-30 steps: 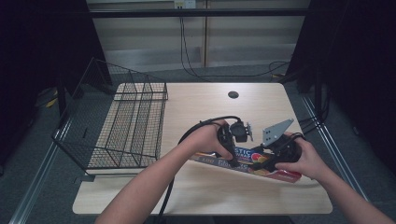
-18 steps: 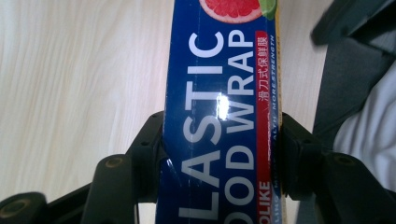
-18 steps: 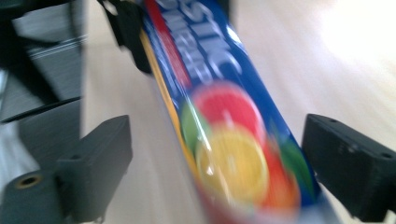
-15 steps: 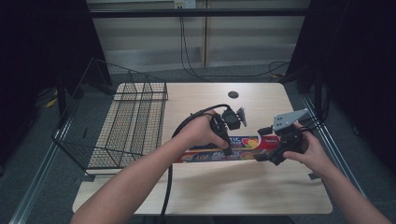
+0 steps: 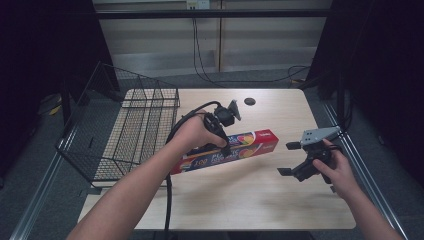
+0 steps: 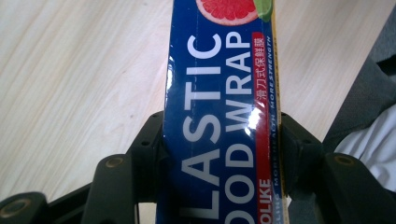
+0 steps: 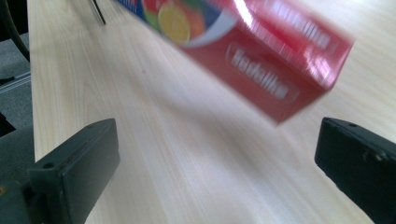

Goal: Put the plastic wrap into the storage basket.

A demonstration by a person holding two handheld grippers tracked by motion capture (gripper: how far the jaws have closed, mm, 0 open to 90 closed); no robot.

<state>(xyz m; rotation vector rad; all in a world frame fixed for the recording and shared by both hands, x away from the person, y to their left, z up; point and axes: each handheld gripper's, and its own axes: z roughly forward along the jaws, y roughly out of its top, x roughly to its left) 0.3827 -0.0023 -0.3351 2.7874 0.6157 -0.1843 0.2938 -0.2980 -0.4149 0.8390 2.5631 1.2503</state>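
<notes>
At table centre the left gripper [image 5: 223, 131] clamps the plastic wrap box [image 5: 235, 150], its red end pointing toward three o'clock, while the right gripper [image 5: 291, 158], jaws spread wide and empty, sits apart at four o'clock beside that end.

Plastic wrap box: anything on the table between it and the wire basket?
Nothing visible. The plastic wrap box, clamped by the left gripper, has only bare table between its near end and the wire basket; the open right gripper is on its far side.
</notes>
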